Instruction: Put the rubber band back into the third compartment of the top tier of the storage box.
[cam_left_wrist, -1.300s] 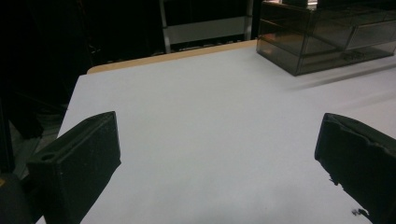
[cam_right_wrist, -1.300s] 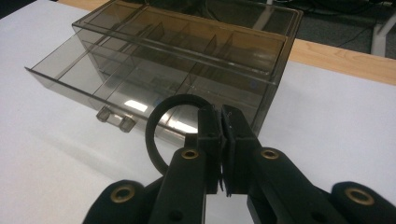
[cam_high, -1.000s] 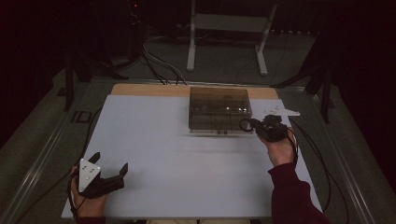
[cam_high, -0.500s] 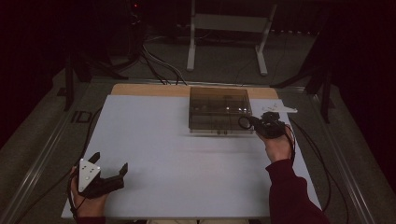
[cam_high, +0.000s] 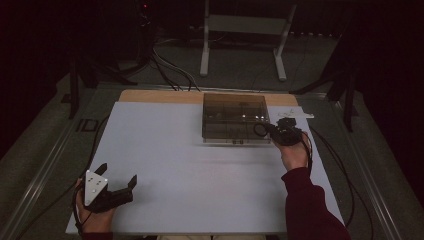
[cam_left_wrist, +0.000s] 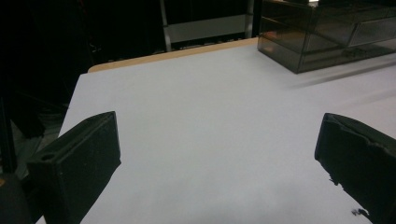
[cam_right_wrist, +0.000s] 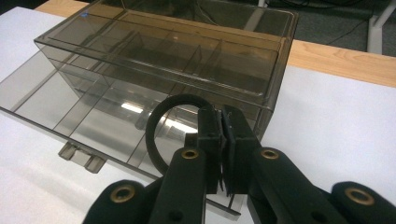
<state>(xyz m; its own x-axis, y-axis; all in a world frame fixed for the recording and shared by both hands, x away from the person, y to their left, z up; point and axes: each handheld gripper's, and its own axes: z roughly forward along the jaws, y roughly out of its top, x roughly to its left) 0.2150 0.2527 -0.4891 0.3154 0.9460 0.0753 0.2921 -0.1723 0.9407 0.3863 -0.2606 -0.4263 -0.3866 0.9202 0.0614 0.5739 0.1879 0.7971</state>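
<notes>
A thin black ring sits pinched in the right gripper, whose jaws are squeezed together on it, over the near right corner of the smoky clear box. The left gripper rests near left on the white worktop, jaws wide apart.

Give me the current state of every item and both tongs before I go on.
Left tongs: open, low over the white sheet, holding nothing.
Right tongs: shut on the black ring.
Black ring: pinched at its rim, held over the open drawer.
Smoky plastic organizer box: lower drawer pulled out.
</notes>
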